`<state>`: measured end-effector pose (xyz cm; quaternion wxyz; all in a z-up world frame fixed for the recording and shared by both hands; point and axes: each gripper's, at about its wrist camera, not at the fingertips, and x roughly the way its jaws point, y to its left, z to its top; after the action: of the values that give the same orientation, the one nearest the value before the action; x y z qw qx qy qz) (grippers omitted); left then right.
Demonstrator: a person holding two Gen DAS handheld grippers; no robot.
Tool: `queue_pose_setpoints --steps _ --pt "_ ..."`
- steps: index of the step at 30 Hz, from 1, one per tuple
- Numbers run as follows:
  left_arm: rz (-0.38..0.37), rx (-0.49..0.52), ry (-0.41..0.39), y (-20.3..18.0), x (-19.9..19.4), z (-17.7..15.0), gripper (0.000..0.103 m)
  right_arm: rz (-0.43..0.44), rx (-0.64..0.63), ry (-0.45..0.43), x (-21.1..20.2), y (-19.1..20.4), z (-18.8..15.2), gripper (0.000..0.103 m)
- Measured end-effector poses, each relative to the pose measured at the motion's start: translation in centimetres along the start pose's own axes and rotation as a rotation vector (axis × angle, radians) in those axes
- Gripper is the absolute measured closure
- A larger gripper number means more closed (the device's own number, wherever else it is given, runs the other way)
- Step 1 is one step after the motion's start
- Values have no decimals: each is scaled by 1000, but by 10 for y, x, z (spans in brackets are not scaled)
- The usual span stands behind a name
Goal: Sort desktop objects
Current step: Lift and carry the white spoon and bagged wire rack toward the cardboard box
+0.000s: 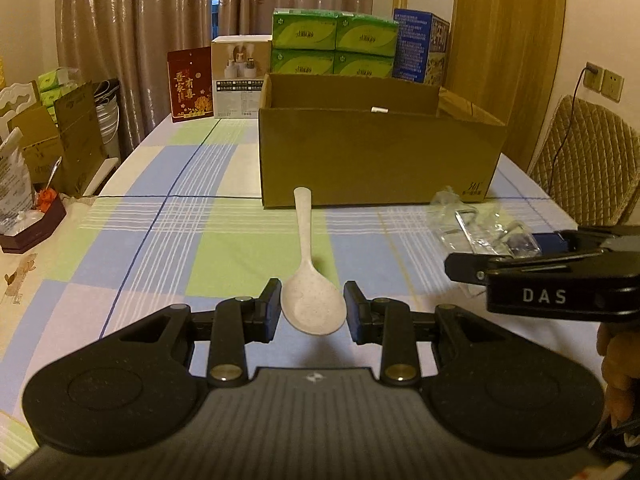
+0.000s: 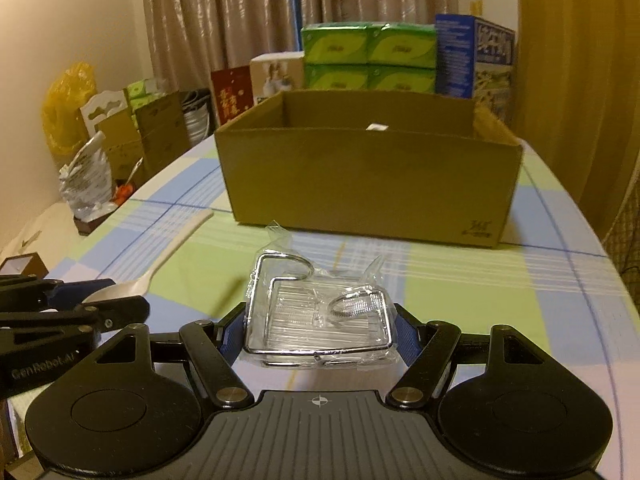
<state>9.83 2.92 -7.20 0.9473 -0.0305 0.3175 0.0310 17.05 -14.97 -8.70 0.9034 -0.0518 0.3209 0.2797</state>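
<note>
Left wrist view: left gripper is spread wide, its two fingers flanking the bowl of a pale plastic spoon without clear contact. Spoon lies flat on the checked tablecloth, handle pointing far, toward an open cardboard box. The handle tip ends just short of the box's near wall. At right, the right gripper enters from the side, its tips at a clear plastic packet on the cloth.

Right wrist view: right gripper has its fingers apart on either side of the clear packet, which holds a wire rack and a hook; whether the pads press the wrapper I cannot tell. Packet lies on the cloth, near side of the box. Spoon sits to the left, bowl partly hidden by the left gripper.
</note>
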Motion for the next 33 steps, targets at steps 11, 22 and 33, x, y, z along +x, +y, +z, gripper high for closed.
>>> queue_pose_setpoints --steps 11,22,33 --pt "-28 -2 -21 -17 -27 16 75 -9 43 -31 -37 -13 6 33" --pt "-85 28 -48 -34 -35 48 75 -42 111 -72 -67 -40 31 33" --pt "-144 39 -51 -25 -11 112 75 -78 122 -108 -76 -78 87 33"
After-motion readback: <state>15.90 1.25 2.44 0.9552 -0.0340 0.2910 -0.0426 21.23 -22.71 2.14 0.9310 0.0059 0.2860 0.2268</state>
